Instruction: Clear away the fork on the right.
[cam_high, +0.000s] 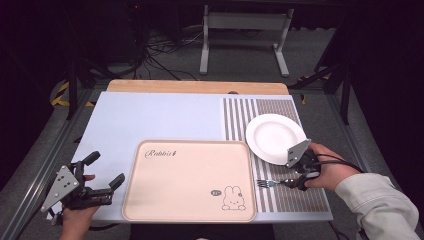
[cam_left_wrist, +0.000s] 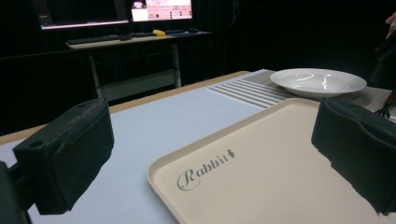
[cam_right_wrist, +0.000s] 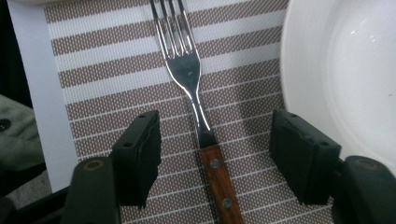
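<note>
Beige tray (cam_high: 190, 180) lies mid-surface from above, my left tongs (cam_high: 102, 176) spread wide and empty just off its left edge. My right tongs (cam_high: 289, 182) rest low on the striped mat (cam_high: 280, 197), at the fork (cam_high: 267, 183), below the white plate (cam_high: 275, 136).

Through my left tongs, the tray sits between the wide jaws, untouched.

Through my right tongs (cam_right_wrist: 215, 156), the fork's wooden handle (cam_right_wrist: 218, 184) lies between the jaws with a gap on each side, tines pointing away, the plate at the right.
</note>
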